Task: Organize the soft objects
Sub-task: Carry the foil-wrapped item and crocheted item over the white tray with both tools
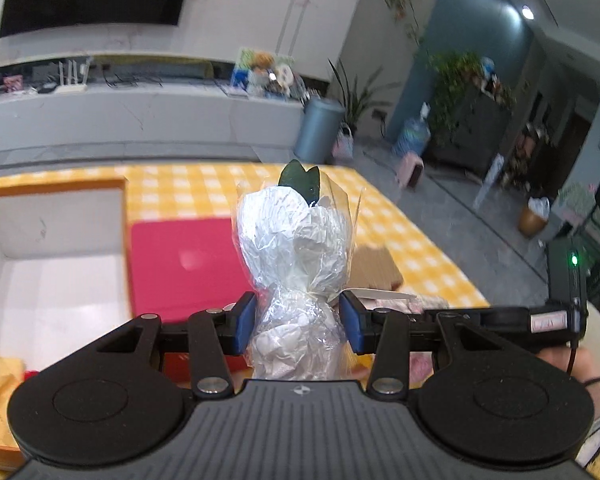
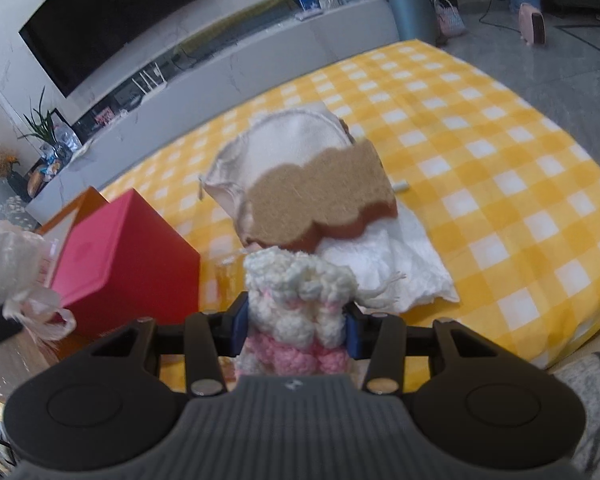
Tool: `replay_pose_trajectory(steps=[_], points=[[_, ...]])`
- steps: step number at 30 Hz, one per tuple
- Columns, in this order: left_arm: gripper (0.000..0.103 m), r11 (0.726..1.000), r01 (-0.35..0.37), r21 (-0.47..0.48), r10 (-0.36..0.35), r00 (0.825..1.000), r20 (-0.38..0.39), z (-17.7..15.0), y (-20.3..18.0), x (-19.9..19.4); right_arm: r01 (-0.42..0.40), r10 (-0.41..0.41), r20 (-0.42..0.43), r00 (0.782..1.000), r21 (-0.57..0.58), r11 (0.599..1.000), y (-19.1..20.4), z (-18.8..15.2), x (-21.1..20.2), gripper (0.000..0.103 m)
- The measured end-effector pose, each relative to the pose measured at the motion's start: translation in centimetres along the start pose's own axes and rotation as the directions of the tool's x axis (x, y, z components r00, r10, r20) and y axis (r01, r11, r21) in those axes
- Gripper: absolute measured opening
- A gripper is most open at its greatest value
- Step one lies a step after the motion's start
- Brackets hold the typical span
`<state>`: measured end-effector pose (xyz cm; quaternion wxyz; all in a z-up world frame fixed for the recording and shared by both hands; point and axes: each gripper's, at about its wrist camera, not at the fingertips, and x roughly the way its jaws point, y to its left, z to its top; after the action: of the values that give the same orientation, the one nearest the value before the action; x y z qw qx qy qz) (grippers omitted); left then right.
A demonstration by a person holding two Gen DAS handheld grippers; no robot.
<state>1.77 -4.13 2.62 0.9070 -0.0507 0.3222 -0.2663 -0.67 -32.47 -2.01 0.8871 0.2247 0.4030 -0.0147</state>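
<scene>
Worktop (image 2: 500, 152) under a yellow checked cloth: bare cloth right of the red box (image 2: 120, 256), far edge clear. White open box (image 1: 60, 260) just left of the red box. Left hand-held gripper (image 1: 298, 322), raised above the red box and tilted down, clamps a cellophane-wrapped bundle (image 1: 296, 240). Right hand-held gripper (image 2: 296, 330), right of the red box, grips a crocheted pink-and-white piece (image 2: 300, 304); brown sponge (image 2: 320, 200) and white cloths just beyond.

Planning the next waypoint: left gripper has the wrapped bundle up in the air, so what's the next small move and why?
Probably carry it left and lower it over the open white box. The left gripper is shut on the cellophane-wrapped bundle, held above the checked tablecloth, and the box sits just left of the red box with bare floor showing. The right gripper holds a knitted piece.
</scene>
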Motion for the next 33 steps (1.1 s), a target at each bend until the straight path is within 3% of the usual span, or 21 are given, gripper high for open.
replay_pose_trajectory(steps=[7, 14, 19, 22, 24, 27, 30, 33], points=[[0.051, 0.995, -0.061, -0.077, 0.069, 0.993, 0.100, 1.3, 2.8, -3.0, -0.042, 0.045, 0.071, 0.996, -0.054, 0.998, 3.3, 0.9, -2.9, 0.046], [0.051, 0.976, -0.145, -0.160, 0.173, 0.969, 0.177, 1.4, 5.9, -5.7, -0.139, 0.155, 0.094, 0.983, -0.160, 0.977, 9.7, 1.7, -5.5, 0.046], [0.051, 0.949, -0.230, -0.215, 0.273, 0.941, 0.200, 1.0, 8.2, -7.6, -0.243, 0.265, 0.059, 0.962, -0.245, 0.939, 15.7, 1.4, -6.3, 0.046], [0.051, 0.914, -0.333, -0.230, 0.378, 0.906, 0.191, 0.5, 9.4, -8.3, -0.290, 0.306, 0.006, 0.952, -0.303, 0.908, 19.6, 0.7, -5.7, 0.046], [0.051, 0.893, -0.374, -0.251, 0.422, 0.888, 0.180, 0.1, 10.5, -8.8, -0.303, 0.313, -0.030, 0.949, -0.348, 0.887, 22.1, 0.0, -5.0, 0.046], [0.051, 0.872, -0.389, -0.297, 0.449, 0.877, 0.170, -0.4, 12.1, -9.7, -0.312, 0.304, -0.088, 0.949, -0.417, 0.854, 25.4, -1.3, -3.5, 0.046], [0.051, 0.862, -0.391, -0.324, 0.455, 0.878, 0.151, -1.0, 13.7, -9.7, -0.298, 0.248, -0.167, 0.954, -0.465, 0.834, 27.6, -2.5, -0.6, 0.045], [0.051, 0.865, -0.385, -0.322, 0.445, 0.885, 0.135, -1.6, 14.4, -9.6, -0.266, 0.193, -0.193, 0.962, -0.505, 0.821, 29.1, -3.2, 1.8, 0.045]])
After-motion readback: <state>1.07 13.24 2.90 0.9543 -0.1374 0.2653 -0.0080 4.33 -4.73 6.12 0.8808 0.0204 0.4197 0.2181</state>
